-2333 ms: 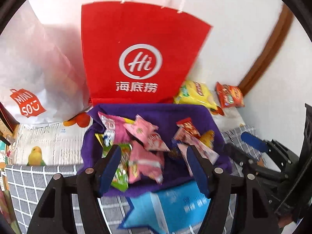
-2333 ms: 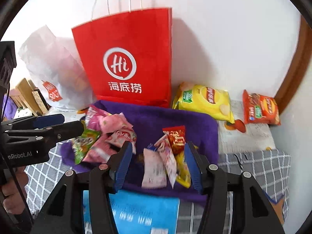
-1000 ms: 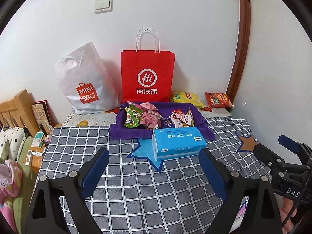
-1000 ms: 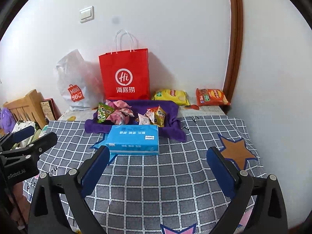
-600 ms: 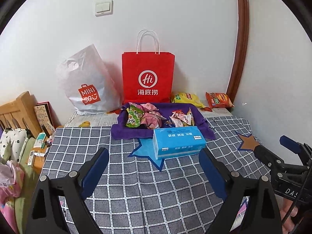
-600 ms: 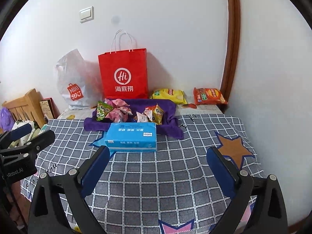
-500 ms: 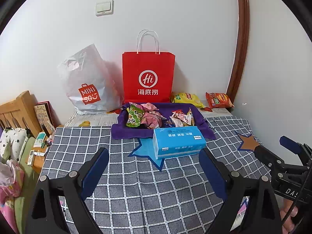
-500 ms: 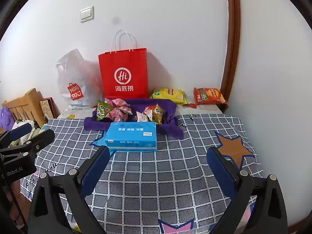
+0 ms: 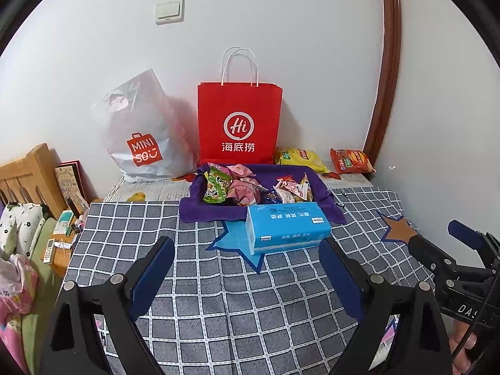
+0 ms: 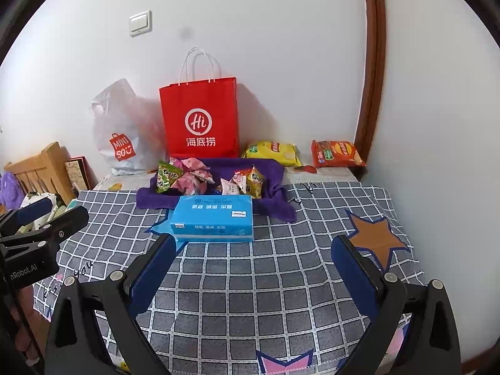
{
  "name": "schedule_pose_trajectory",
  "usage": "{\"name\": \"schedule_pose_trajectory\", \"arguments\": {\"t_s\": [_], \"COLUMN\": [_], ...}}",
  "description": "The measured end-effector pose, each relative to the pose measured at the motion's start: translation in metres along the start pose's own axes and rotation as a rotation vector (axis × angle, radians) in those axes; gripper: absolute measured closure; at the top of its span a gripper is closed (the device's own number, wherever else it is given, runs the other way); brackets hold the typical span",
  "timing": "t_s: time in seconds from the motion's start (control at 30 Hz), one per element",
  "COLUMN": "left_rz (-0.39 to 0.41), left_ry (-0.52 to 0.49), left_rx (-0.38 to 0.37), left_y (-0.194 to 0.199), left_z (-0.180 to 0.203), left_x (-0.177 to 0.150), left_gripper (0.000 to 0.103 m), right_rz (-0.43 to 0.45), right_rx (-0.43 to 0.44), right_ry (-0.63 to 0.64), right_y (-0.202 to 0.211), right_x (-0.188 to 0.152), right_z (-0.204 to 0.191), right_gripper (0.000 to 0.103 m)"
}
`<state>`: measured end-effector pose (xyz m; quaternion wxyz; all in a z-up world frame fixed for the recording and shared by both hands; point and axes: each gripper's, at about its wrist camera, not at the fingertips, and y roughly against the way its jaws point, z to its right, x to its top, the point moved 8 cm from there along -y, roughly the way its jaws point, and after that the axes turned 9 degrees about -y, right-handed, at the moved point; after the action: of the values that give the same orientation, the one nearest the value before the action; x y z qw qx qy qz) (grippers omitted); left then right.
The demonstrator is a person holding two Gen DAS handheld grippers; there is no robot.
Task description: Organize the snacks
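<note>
Several small snack packets [image 9: 240, 187] lie in two heaps on a purple cloth [image 9: 203, 215] at the back of the table; they also show in the right wrist view [image 10: 187, 178]. A yellow chip bag [image 9: 298, 157] and an orange chip bag [image 9: 351, 161] lie by the wall, and show in the right wrist view too, yellow [image 10: 272, 151] and orange [image 10: 337, 154]. My left gripper [image 9: 247, 268] is open and empty, well back from the cloth. My right gripper [image 10: 253, 268] is open and empty, also well back.
A blue tissue pack [image 9: 287, 228] lies in front of the cloth. A red paper bag [image 9: 239, 125] and a white plastic bag [image 9: 140, 137] stand against the wall. The table has a grey checked cover [image 9: 218, 297]. A wooden headboard [image 9: 28, 172] is at the left.
Both grippers have drawn far back from the snack heap and opened wider. In the last half second almost nothing moves.
</note>
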<state>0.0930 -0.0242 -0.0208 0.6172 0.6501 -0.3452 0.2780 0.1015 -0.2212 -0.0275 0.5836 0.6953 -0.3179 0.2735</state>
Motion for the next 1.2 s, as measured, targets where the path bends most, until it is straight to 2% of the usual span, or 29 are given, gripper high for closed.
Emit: {"name": "schedule_pose_trajectory", "arguments": {"t_s": [1.2], "left_rz": [0.001], "left_ry": [0.006], "left_rx": [0.002], "left_y": [0.0033], "left_z": [0.0001], "left_x": [-0.0003], "left_gripper": [0.010], "right_rz": [0.002], "right_rx": [0.008], "right_ry": [-0.012], "right_y": [0.0021], "right_x": [0.0011], "right_z": [0.0002], "right_gripper": [0.004]}}
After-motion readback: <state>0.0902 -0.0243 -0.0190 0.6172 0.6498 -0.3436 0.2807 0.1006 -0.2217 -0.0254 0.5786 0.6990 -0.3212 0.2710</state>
